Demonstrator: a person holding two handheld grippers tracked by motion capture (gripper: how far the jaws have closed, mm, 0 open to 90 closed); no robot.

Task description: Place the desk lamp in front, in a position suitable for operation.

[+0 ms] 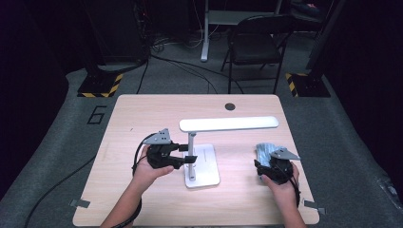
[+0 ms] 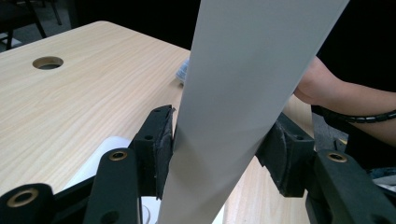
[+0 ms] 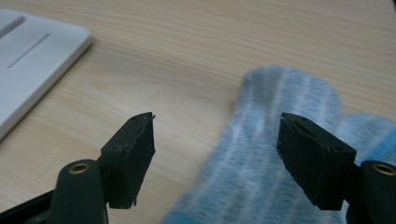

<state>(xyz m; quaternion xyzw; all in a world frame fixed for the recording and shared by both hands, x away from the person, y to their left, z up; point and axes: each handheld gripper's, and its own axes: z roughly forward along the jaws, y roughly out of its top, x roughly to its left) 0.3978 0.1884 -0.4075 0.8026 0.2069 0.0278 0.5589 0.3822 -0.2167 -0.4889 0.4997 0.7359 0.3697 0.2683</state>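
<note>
Nearest the person, two forearms come in from the bottom edge of the high view, each hand holding a gripper above the wooden counter (image 1: pixel 142 209). The right gripper (image 1: pixel 273 164) sits near the counter's right side with its jaws spread apart and holding nothing. Seen from the right gripper view, those jaws hover just over a light blue striped cloth (image 3: pixel 275 158) that lies flat on the counter, the cloth reaching between and past the right-hand jaw. In the high view the cloth (image 1: pixel 266 149) shows just beyond the gripper.

The left gripper (image 1: pixel 187 159) is a little farther in, toward the middle, turned sideways to the right. Its jaws are closed on the post of a white lamp (image 1: pixel 228 124); in the left gripper view the pale post (image 2: pixel 243 93) fills the gap, both pads pressed against it. The lamp's flat base (image 1: pixel 209 164) rests on the counter just beside that gripper, and its long head runs level above, pointing right.

Farther on, a round hole (image 1: pixel 230 106) lies near the counter's back edge. Beyond the counter stands a folding chair (image 1: pixel 256 42) on the grey floor.
</note>
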